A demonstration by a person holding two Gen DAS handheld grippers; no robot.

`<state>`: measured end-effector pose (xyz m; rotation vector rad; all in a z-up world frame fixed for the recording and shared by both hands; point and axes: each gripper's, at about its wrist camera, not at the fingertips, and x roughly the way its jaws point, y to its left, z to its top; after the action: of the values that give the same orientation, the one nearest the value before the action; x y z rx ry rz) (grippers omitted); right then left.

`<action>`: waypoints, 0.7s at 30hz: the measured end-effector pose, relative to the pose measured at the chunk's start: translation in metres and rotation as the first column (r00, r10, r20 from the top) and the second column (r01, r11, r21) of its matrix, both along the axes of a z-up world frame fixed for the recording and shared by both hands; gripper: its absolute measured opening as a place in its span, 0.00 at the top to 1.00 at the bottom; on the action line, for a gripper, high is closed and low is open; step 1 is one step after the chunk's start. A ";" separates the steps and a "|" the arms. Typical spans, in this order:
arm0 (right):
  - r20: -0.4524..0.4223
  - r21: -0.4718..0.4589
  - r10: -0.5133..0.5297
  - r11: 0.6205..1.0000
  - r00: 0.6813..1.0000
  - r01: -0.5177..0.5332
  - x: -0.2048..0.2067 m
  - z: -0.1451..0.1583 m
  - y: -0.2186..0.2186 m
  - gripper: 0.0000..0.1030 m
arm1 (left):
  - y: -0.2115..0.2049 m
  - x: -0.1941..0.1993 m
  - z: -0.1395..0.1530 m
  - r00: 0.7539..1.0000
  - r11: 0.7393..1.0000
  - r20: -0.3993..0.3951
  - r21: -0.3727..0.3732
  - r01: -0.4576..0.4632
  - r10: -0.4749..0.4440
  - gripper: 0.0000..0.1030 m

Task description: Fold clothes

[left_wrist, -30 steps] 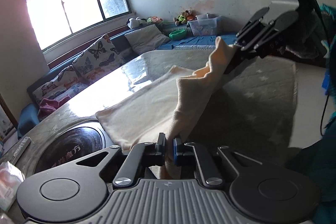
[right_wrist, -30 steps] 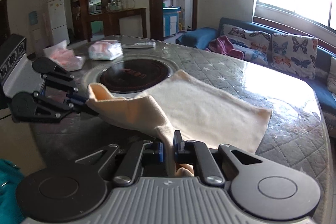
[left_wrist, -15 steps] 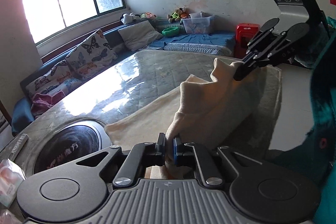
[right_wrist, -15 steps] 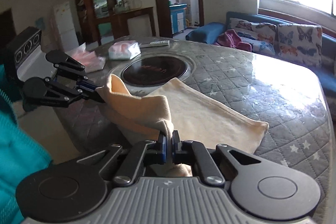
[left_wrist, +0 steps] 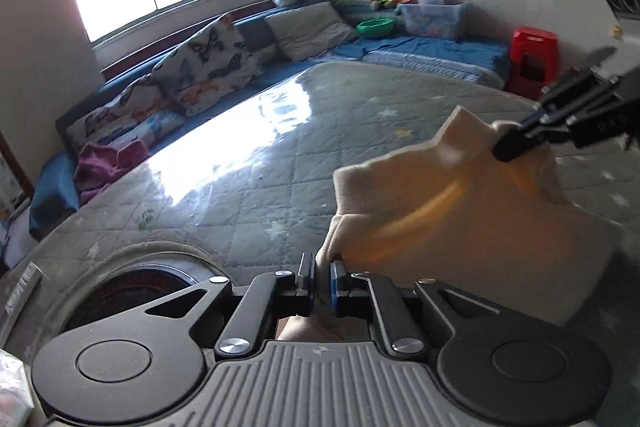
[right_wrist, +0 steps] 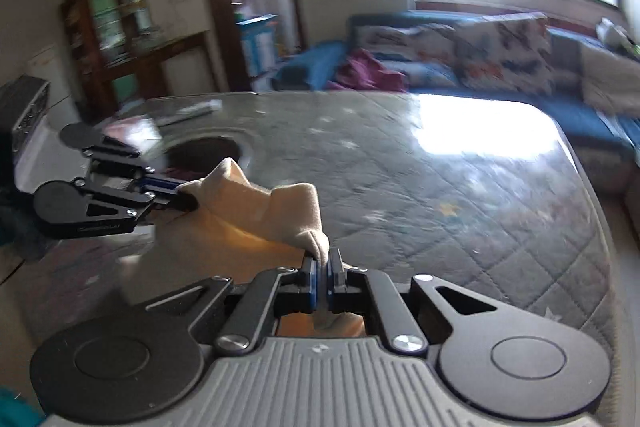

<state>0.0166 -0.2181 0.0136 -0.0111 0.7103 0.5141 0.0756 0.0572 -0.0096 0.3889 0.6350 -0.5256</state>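
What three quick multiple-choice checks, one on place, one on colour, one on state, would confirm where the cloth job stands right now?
1. Where is the dark round inset in the table, seen from the left wrist view?
A. Lower left, near the left tool
B. Far right, by the red stool
C. Under the cushions

2. What colour is the cloth?
A. Purple
B. Cream
C. Green

3. How is the cloth held?
A. Lying flat, untouched
B. Pinched by one tool only
C. Pinched by both tools, lifted

Answers:
1 A: the inset sits just beyond the left tool.
2 B: the cloth is pale cream.
3 C: the left tool and the right tool each clamp a corner, and the cloth hangs above the table.
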 end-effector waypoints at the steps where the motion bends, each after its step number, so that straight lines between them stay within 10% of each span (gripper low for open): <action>1: -0.015 0.007 -0.033 0.999 0.999 0.034 0.009 -0.010 -0.001 0.96 | 0.000 0.008 -0.006 1.000 1.000 -0.012 -0.010 -0.028 0.028 0.90; 12: 0.016 -0.020 -0.191 0.981 0.981 0.191 0.026 -0.038 -0.016 0.81 | 0.004 0.017 -0.008 0.993 0.991 -0.061 -0.076 -0.109 0.105 0.77; 21: 0.017 -0.034 -0.016 0.999 1.000 0.017 0.022 -0.028 0.012 0.81 | 0.005 0.002 0.005 0.994 0.989 -0.087 -0.129 -0.078 0.067 0.83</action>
<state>0.0384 -0.2065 -0.0144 -0.0414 0.7024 0.4855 0.0778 0.0625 -0.0044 0.2191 0.6877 -0.5135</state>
